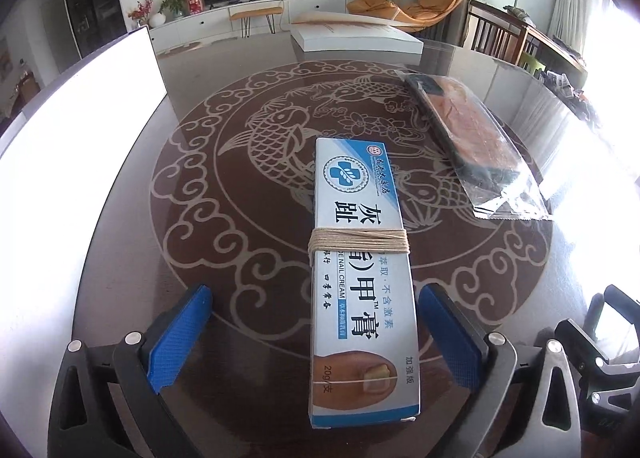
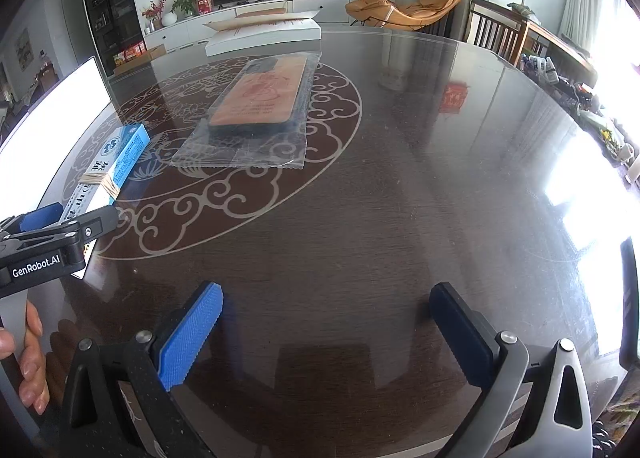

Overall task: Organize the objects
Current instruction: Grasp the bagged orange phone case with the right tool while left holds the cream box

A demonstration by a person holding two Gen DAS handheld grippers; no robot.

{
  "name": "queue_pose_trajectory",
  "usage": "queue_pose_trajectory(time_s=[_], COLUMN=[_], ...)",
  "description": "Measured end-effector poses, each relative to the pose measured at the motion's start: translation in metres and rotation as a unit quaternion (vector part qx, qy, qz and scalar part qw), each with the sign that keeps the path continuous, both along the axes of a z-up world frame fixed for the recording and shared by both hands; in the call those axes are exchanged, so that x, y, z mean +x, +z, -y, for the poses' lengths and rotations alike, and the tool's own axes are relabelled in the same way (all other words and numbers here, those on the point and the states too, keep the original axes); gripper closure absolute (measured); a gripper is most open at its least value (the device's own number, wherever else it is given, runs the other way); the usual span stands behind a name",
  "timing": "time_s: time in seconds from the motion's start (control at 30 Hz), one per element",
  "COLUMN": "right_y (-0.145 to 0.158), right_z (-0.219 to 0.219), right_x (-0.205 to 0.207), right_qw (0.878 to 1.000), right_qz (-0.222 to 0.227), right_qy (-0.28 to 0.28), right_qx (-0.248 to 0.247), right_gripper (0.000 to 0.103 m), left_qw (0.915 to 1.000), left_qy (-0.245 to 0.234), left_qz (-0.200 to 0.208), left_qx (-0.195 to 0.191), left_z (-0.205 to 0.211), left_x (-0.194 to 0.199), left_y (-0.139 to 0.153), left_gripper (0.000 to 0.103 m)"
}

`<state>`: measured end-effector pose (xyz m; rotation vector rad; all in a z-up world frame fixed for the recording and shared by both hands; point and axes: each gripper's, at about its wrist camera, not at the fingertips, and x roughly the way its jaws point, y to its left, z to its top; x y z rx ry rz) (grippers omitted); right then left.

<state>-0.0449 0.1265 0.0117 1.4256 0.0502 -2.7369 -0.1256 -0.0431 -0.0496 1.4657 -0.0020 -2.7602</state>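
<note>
Left gripper (image 1: 316,338): fingers spread wide, blue pads on either side of the nail cream box (image 1: 362,282); clear gaps on both sides, nothing gripped yet.
Nail cream box: lies flat on the glass-topped table (image 1: 200,318), long axis running forward between the fingers, near end level with the finger bases, far end well past the tips. Sits nearer the right-side pad than the left-side one.
String band (image 1: 359,243): pale cord wound round the box just ahead of the fingertips.
Right gripper (image 2: 326,332): fingers wide apart, nothing between them, only bare table below.
Phone case in clear bag (image 2: 260,100): flat on the table, well ahead of the right fingers and left of their line; ahead and right of the left fingers, apart from the box.
White box (image 1: 356,40): far ahead of both grippers at the table's back edge; possibly the destination, cannot confirm.
Step in hand (judgement): closing on the cream box by its long sides.
Doing it well: shift slightly right to centre the box so both pads meet together; otherwise one pad will push it sideways on slick glass. Keep pads low and square to the carton walls. Squeeze lightly, thin card crushes. Grip behind the cord, not on it.
</note>
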Motion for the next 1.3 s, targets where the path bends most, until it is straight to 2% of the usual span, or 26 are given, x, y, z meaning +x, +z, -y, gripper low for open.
queue_pose_trajectory(time_s=[0.93,1.03,1.13,1.23,1.3], right_y=[0.0,0.001,0.006,0.028,0.042], right_z=[0.0,0.0,-0.004,-0.005,0.007], right_x=[0.0,-0.004,-0.027,-0.064,-0.103], right_qw=[1.0,1.0,0.997,0.996,0.994], right_qz=[0.0,0.011,0.061,0.063,0.07], right_qy=[0.003,0.023,0.04,0.036,0.039], right_qx=[0.0,0.001,0.001,-0.046,-0.07], right_gripper=[0.0,0.0,0.0,0.0,0.0], left_qw=[1.0,1.0,0.9999,0.9999,1.0], left_qy=[0.0,-0.006,-0.01,-0.01,-0.008], left_qz=[0.0,0.002,0.001,0.0,0.0], left_qx=[0.0,-0.001,0.0,0.0,0.0], left_z=[0.0,-0.001,0.0,0.0,-0.001], left_x=[0.0,-0.001,0.004,0.005,0.005], left_y=[0.0,0.0,0.001,0.001,0.001], left_gripper=[0.0,0.0,0.0,0.0,0.0])
